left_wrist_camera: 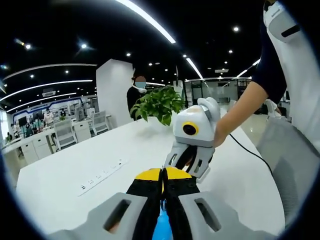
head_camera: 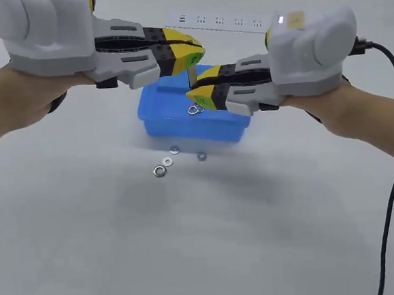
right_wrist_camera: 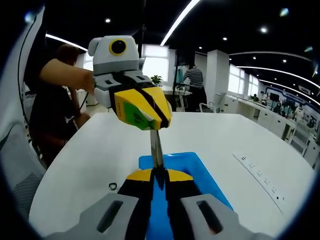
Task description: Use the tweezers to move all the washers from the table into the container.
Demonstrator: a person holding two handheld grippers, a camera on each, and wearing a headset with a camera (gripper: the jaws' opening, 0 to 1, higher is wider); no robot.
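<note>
Head view, left to right: the left gripper (head_camera: 196,52) hangs above the blue container (head_camera: 182,127) with its jaws pressed together. Four washers (head_camera: 160,171) lie loose on the table (head_camera: 191,243) just in front of the container, so the task looks partway done. One more washer (head_camera: 194,109) shows at the container's front under the right gripper (head_camera: 196,96); I cannot tell whether it lies inside. In the right gripper view, the right jaws clamp the tweezers (right_wrist_camera: 155,145), which run forward to the left gripper's tip. The two grippers are probably steadying the tool over the container for a drop or regrip. Whether the left one actually grips the tweezers, I cannot tell.
</note>
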